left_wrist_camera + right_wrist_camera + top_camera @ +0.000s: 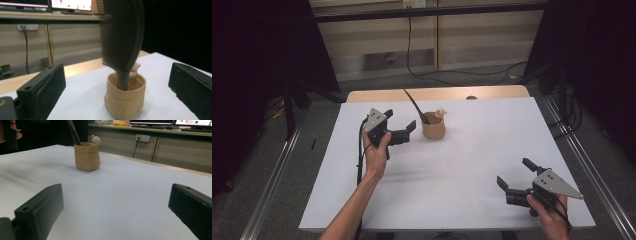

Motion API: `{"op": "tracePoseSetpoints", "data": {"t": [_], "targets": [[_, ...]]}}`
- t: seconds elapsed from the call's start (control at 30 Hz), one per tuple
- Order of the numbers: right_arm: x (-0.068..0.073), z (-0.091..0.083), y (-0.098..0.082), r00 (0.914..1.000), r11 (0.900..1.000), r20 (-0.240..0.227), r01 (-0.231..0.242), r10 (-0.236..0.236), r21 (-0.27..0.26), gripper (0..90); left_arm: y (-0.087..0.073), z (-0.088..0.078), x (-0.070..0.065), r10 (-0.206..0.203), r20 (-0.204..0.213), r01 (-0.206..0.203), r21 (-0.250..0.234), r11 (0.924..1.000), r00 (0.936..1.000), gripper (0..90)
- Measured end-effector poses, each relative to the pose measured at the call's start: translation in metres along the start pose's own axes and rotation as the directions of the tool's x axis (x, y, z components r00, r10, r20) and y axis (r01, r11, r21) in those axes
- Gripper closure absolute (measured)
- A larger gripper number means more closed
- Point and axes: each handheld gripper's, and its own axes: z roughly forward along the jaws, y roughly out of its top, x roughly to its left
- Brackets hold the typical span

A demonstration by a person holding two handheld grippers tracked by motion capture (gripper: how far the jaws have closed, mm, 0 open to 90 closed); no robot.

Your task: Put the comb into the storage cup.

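A small tan cup with a pale bear figure on its rim stands on the white table. A black comb stands in it, handle down, leaning toward the far left. My left gripper hovers just left of the cup, jaws open wide with nothing between the pads, and the comb stands free ahead of them. Over the table's near right corner my right gripper stays open and empty, pointing toward the cup.
A bare wooden strip runs along the table's far edge. Cables trail on the floor beyond it. Metal rails flank the table on both sides, with dark curtains behind them.
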Motion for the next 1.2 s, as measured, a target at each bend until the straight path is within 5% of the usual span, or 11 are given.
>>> {"op": "tracePoseSetpoints", "data": {"t": [0.1,0.53,0.67,1.2], "targets": [[-0.001,-0.001,0.000,1.0000,1.000,0.005,-0.001,0.001,0.002,0.0,-0.001,-0.004,-0.004,0.053,-0.001,-0.053,0.010,0.9986,0.9986,1.1],[0.000,0.000,-0.001,0.9999,1.000,0.010,-0.001,0.001,0.004,0.0,-0.001,-0.030,-0.007,0.072,-0.009,-0.072,0.013,0.9973,0.9974,1.1],[0.000,0.000,-0.001,0.9999,1.000,0.010,0.000,0.000,0.003,0.0,-0.004,-0.038,-0.008,0.031,0.003,-0.031,-0.003,0.9995,0.9995,1.1],[0.000,0.000,0.000,0.9999,1.000,0.011,0.002,-0.002,-0.001,0.0,-0.013,-0.062,-0.011,0.072,-0.069,-0.072,0.001,0.9974,0.9951,1.4]]}}
